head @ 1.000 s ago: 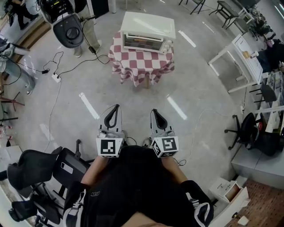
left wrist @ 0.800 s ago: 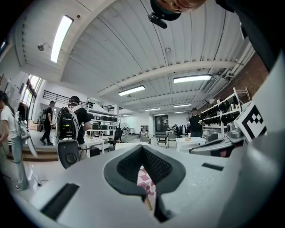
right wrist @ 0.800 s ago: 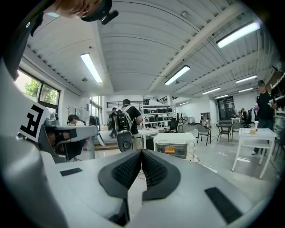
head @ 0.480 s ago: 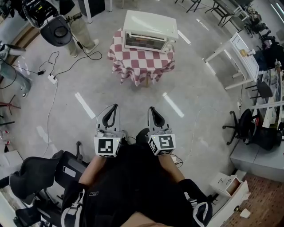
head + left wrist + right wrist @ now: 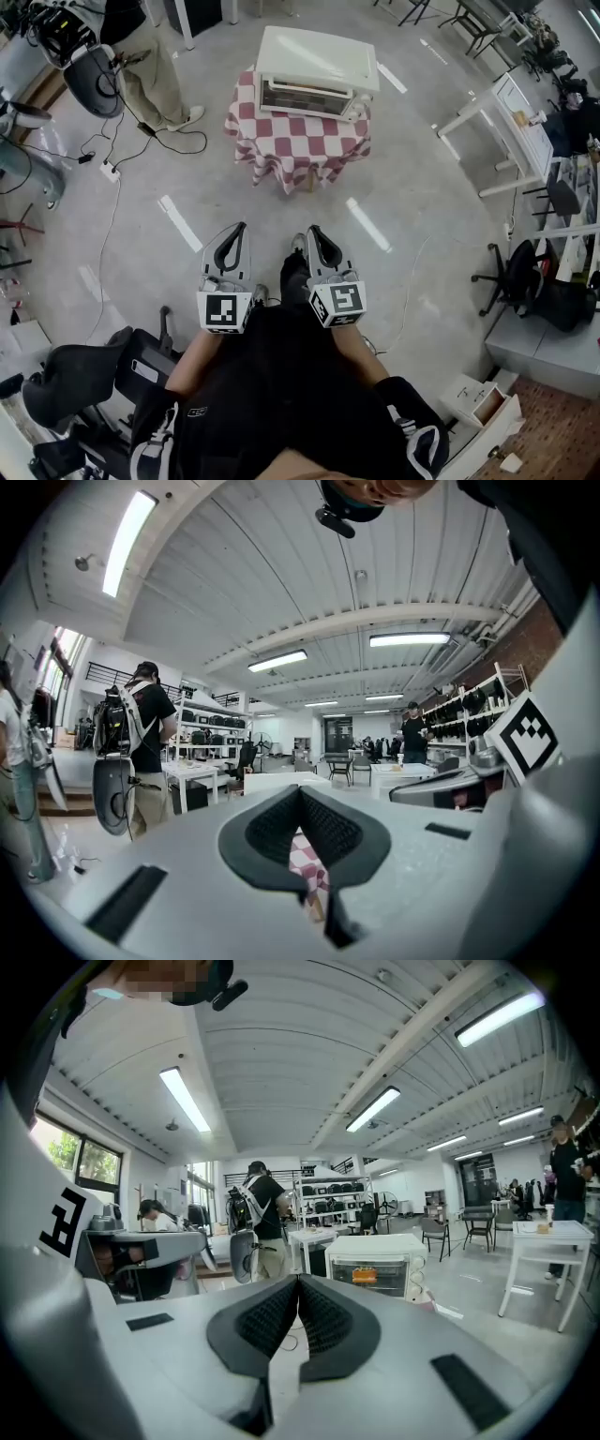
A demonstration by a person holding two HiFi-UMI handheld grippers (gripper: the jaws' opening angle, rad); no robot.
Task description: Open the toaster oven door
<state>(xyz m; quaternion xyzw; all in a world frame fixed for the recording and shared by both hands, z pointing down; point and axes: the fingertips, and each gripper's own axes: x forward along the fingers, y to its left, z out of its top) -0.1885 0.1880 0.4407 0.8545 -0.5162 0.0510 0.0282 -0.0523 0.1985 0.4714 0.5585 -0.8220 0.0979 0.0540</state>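
With my 2 claws pressed together and empty, left gripper point(image 5: 241, 228) and right gripper point(image 5: 312, 231) have advanced toward the toaster oven point(image 5: 315, 56) at top centre, its shut door point(image 5: 302, 95) well apart from them.

The head view looks steeply down from above the person, with the left gripper point(image 5: 241, 228) and right gripper point(image 5: 313, 231) close below and the oven point(image 5: 317, 58) far ahead near the top edge. Each gripper view looks nearly level along its own jaws, low across the room; the right shares the oven, the left only the cloth point(image 5: 307, 860).
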